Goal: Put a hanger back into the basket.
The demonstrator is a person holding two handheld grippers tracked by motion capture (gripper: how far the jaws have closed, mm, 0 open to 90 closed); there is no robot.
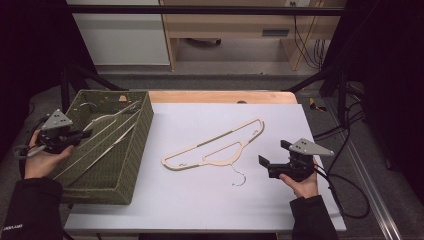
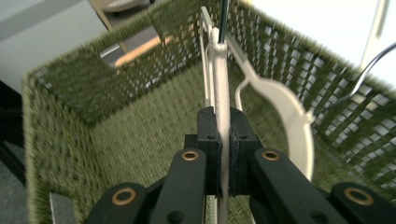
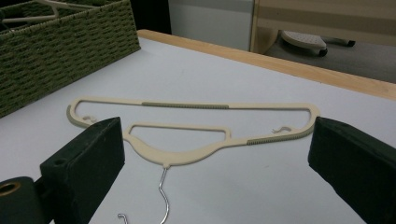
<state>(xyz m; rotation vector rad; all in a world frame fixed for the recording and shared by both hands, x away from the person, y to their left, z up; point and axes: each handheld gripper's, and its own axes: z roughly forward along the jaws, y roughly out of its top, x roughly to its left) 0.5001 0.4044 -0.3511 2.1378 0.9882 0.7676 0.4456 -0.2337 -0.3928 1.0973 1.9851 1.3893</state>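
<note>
Cream hanger (image 2: 223,93) in green basket (image 2: 60,140)

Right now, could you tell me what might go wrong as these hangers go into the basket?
The left gripper is clamped on a thin hanger inside the woven basket; its wire hook could snag the weave or the hangers already there. The right gripper stands open before the hanger on the table, which may slide when gripped.

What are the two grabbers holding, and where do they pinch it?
The left gripper pinches a cream hanger by its thin bar, inside the green basket. The right gripper is open and holds nothing.
</note>
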